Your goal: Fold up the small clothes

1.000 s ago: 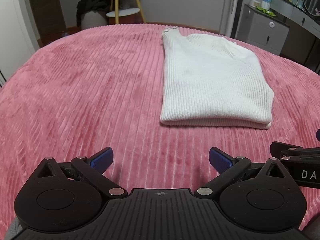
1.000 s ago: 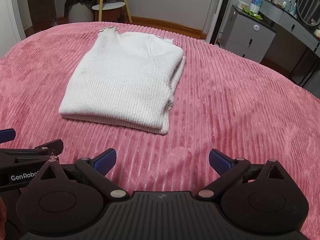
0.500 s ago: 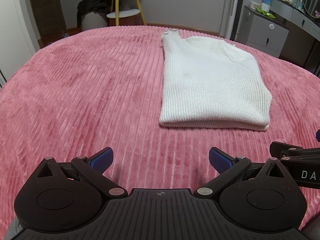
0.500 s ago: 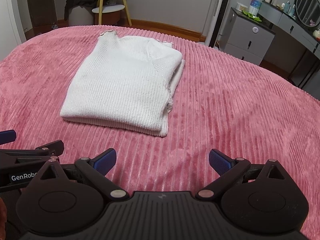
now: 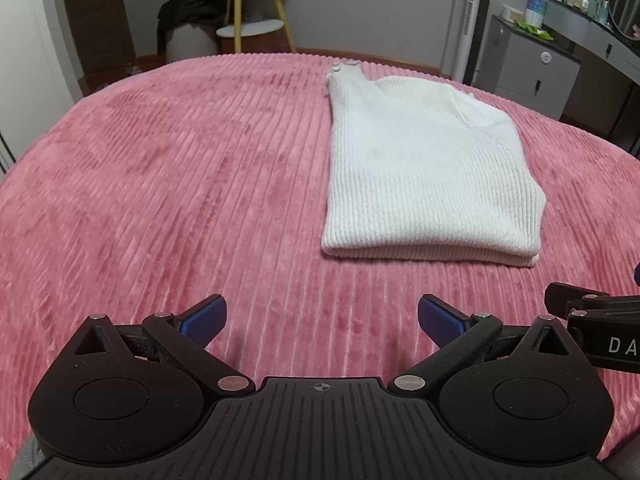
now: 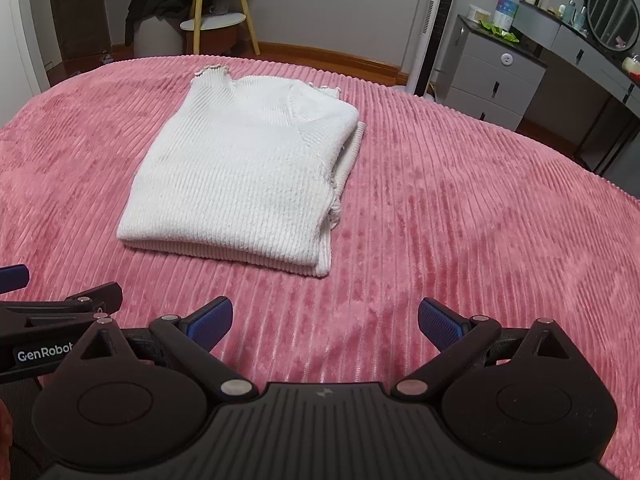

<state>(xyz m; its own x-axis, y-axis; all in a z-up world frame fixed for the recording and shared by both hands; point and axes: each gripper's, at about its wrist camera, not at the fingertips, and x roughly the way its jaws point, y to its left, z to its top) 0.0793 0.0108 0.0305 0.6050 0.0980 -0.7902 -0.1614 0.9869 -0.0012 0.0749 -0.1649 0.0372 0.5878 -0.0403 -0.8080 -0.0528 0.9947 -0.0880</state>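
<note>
A white ribbed knit sweater (image 5: pixel 420 176) lies folded into a neat rectangle on the pink corduroy bedspread (image 5: pixel 180 184), its frilled collar at the far end. The right wrist view shows the same sweater (image 6: pixel 244 176) left of centre, with layered edges on its right side. My left gripper (image 5: pixel 320 318) hovers open near the bed's front, short of the sweater and to its left, nothing between its blue pads. My right gripper (image 6: pixel 325 318) is open too, empty, short of the sweater's near right corner. Each gripper's side shows at the edge of the other's view.
Beyond the bed stand a yellow-legged stand with a white round shelf (image 5: pixel 250 28), a dark garment heaped on a stool (image 5: pixel 188 4), a tall white fan column (image 6: pixel 434 24), and grey drawers (image 6: pixel 494 76) with bottles and a round mirror (image 6: pixel 610 16) at the right.
Both grippers have tilted up and drawn back slightly, so the sweater sits lower and a little farther in view. The sweater itself has not moved; both grippers stay open.
</note>
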